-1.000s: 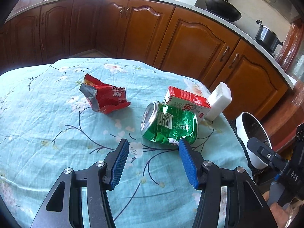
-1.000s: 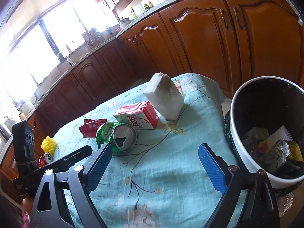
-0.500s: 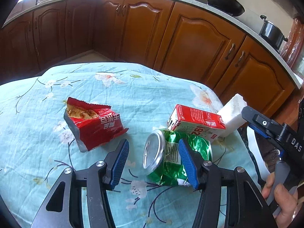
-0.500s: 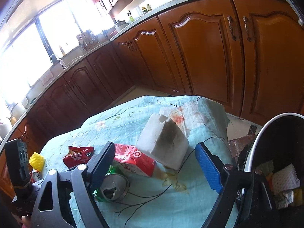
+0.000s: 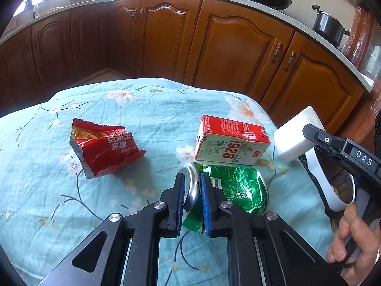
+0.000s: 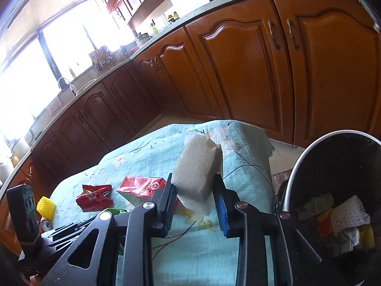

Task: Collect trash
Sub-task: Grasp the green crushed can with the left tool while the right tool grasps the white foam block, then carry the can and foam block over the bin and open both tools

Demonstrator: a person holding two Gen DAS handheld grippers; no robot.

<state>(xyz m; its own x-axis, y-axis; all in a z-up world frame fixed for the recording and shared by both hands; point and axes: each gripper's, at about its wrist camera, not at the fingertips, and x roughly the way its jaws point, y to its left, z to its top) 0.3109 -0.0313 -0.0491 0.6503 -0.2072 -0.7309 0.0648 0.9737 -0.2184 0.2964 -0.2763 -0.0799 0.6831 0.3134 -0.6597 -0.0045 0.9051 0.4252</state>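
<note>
Now left tongs (image 5: 191,190) pinch the crushed can's (image 5: 238,190) rim.

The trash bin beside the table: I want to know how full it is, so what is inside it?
Inside the trash bin lie a white foam net sleeve, crumpled paper and yellow scraps. Its near wall and the right gripper's frame cover the lower contents.

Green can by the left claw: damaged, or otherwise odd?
Yes. The green can is crushed and lies on its side on the tablecloth, against the milk carton. The left claw pinches its silver rim.
</note>
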